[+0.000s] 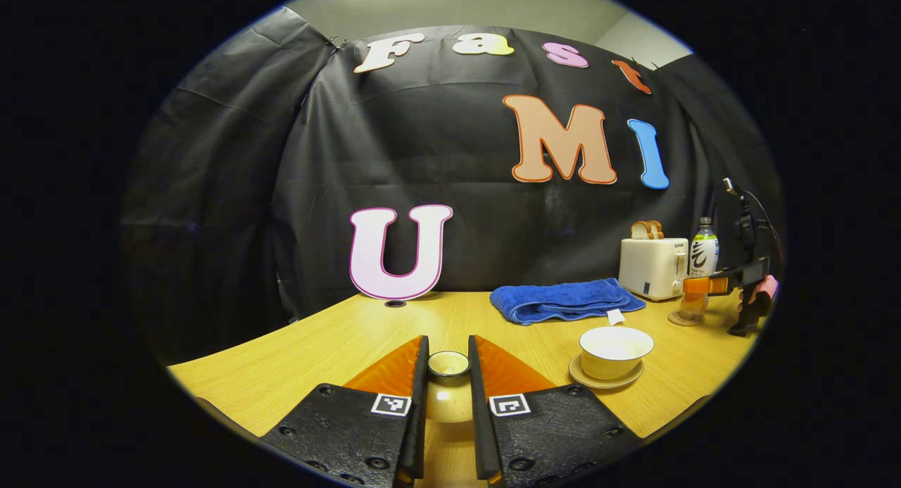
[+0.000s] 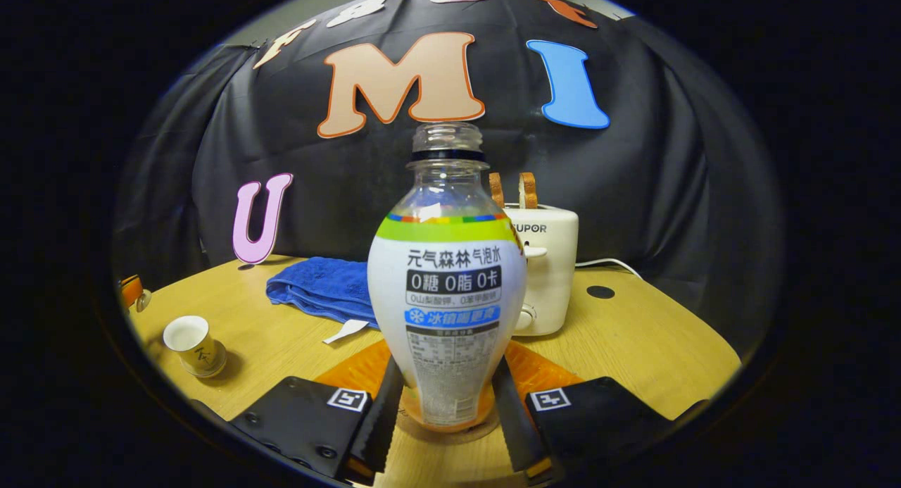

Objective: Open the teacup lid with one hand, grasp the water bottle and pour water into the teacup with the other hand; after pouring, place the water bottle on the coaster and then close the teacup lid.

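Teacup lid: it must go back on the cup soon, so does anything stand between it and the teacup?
Nothing visible does. The teacup lid, between the left gripper's fingers, has bare table between it and the open teacup; the blue towel lies farther back.

The left gripper [image 1: 448, 375] is held level, jaws nearly closed. The right gripper [image 2: 448, 396] is held level, jaws parted.

The wooden table [image 1: 338, 347] carries a blue towel [image 1: 563, 299], toaster [image 1: 653, 266] and saucer [image 1: 604, 379].
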A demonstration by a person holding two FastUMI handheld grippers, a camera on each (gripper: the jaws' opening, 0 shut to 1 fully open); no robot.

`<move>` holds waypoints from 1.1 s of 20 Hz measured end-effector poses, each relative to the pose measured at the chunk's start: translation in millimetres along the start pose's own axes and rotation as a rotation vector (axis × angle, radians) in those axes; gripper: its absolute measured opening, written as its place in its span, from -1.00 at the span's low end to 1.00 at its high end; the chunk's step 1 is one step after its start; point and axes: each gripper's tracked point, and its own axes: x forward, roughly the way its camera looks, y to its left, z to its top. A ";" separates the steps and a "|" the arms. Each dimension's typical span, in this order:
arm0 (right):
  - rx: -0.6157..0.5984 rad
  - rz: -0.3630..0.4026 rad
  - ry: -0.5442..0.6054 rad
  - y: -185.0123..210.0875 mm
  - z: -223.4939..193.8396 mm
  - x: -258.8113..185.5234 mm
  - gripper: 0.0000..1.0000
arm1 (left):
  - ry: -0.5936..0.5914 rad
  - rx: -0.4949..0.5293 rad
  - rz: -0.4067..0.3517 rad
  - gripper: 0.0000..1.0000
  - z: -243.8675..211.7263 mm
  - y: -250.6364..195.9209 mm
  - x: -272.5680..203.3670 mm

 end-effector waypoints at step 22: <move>0.012 0.017 -0.070 -4.4 2.7 -42.7 0.84 | 0.003 -0.003 -0.046 -0.48 -2.0 -13.4 8.1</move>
